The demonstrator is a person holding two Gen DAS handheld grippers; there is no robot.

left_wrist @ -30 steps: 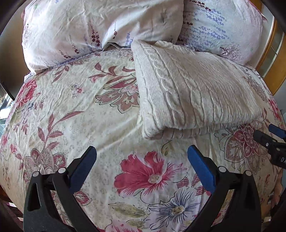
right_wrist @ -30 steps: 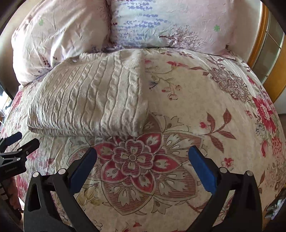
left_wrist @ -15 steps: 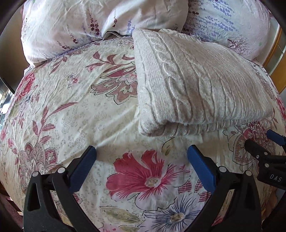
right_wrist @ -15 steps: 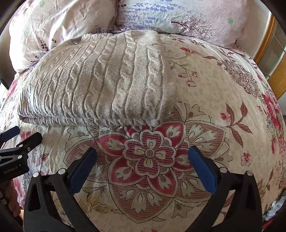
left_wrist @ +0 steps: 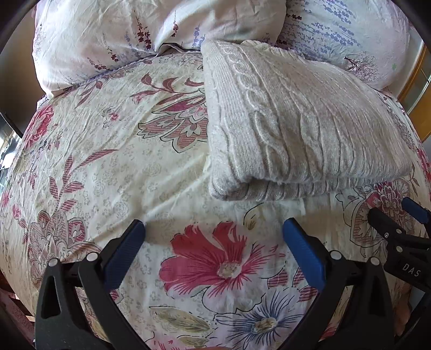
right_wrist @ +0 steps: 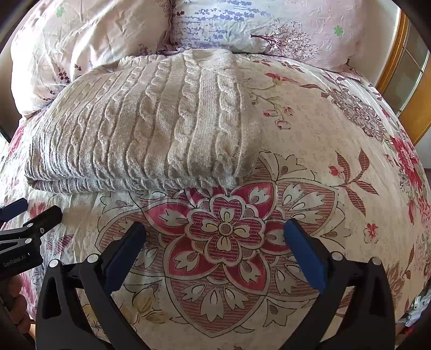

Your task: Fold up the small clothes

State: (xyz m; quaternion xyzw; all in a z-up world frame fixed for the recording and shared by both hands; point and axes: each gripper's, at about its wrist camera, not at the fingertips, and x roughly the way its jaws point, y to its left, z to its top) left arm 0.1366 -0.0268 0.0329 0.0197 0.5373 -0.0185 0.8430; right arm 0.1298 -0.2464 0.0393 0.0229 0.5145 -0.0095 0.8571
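A cream cable-knit sweater (left_wrist: 291, 126) lies folded into a thick rectangle on the floral bedspread (left_wrist: 113, 167), its doubled near edge facing me. In the right wrist view the same sweater (right_wrist: 145, 129) fills the upper left. My left gripper (left_wrist: 214, 234) hovers open just short of the sweater's near left corner, nothing between its blue pads. My right gripper (right_wrist: 215, 234) is open too, over a red flower print just in front of the sweater's near right corner. Each gripper shows at the edge of the other's view, the right gripper (left_wrist: 404, 215) and the left gripper (right_wrist: 24, 218).
Two floral pillows (left_wrist: 150, 29) (right_wrist: 269, 24) lean at the head of the bed right behind the sweater. A wooden frame with glass (right_wrist: 406, 80) runs along the right side. The bedspread (right_wrist: 336, 134) spreads out flat to the right of the sweater.
Both grippers have moved forward toward the sweater's near edge, so it looms larger and closer. Both stay open, and the sweater has not shifted.
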